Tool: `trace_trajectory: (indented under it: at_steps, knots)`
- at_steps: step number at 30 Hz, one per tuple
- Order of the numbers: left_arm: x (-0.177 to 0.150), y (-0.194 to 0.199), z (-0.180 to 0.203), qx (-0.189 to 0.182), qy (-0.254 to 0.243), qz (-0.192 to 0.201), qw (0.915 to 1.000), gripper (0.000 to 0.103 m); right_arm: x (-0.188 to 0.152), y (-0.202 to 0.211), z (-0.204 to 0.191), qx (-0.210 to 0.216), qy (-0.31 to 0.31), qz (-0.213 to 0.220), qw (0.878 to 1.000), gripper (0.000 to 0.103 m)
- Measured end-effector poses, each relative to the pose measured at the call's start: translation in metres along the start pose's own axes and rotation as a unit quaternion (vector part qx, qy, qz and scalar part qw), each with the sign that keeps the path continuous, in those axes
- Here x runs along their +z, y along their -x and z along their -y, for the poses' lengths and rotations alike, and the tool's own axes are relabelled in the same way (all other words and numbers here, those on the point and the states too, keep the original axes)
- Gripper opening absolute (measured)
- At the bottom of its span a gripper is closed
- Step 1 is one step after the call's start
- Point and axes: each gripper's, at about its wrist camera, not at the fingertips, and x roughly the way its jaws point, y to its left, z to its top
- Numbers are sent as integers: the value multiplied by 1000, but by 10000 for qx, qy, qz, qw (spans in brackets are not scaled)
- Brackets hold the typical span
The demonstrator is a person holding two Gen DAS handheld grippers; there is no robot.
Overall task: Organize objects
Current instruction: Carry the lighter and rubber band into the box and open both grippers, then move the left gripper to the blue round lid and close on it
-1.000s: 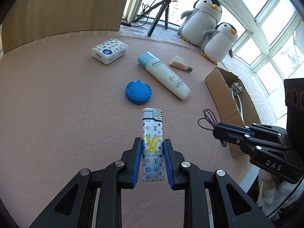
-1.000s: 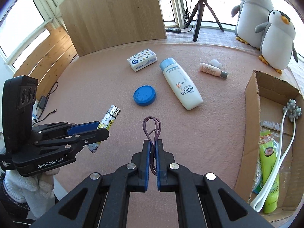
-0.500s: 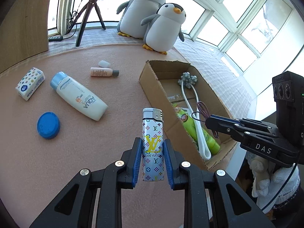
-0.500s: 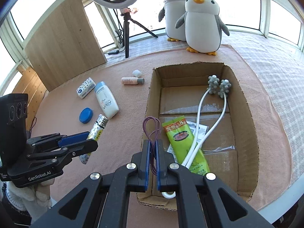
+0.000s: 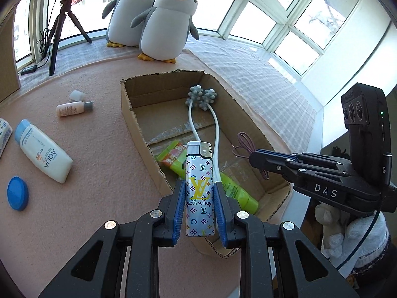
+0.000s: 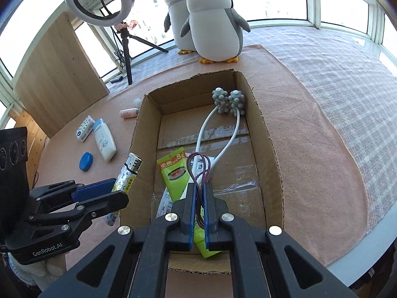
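Far left on the pink worktop (image 5: 104,173): blue lid (image 5: 17,196), white AQUA bottle (image 5: 42,154), small pink-ish bottle (image 5: 74,108) w/ a loose white cap (image 5: 77,95) just beside it; patterned tissue pack (image 6: 84,128) near the bottle's top end. Left gripper (image 5: 200,207) was clamped on the monogram-print lighter (image 5: 200,193), blue pads on both sides, lighter upright, metal head pointing fwd. In right wrist view lighter hung over worktop just beside the box's left wall, not inside. Cardboard box (image 6: 269,149) open, ctr-right: green tube (image 6: 175,173) lying flat, white two-arm massager (image 6: 223,129) w/ grey knobbed heads at far end, some clear-wrapped packets under them. Right gripper (image 6: 199,208) was closed on a purple hair tie (image 6: 198,168), loops sticking out past the tips, held above the box interior over the green tube. Person's white-gloved hand (image 5: 357,236) visible behind right gripper. Two penguin plushies (image 6: 211,22) past the box; ring light on tripod (image 6: 99,0) back left.
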Motion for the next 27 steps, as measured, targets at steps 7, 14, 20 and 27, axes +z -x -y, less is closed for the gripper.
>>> trace_trajectory:
  at_steps: [7,14,20,27]
  knots:
    - [2,-6,4,-25,34,-40,10000,28,0,1,4,-8,-42,19,10000,9]
    - [-1,3,-6,65,175,-8,9998,46,2,4,4,-85,-199,85,9997,48]
    - [-5,14,-20,157,282,60,9995,46,3,3,-10,-64,-121,86,9999,50]
    - [-15,31,-50,361,489,118,9981,47,1,2,-32,15,-2,72,10000,51]
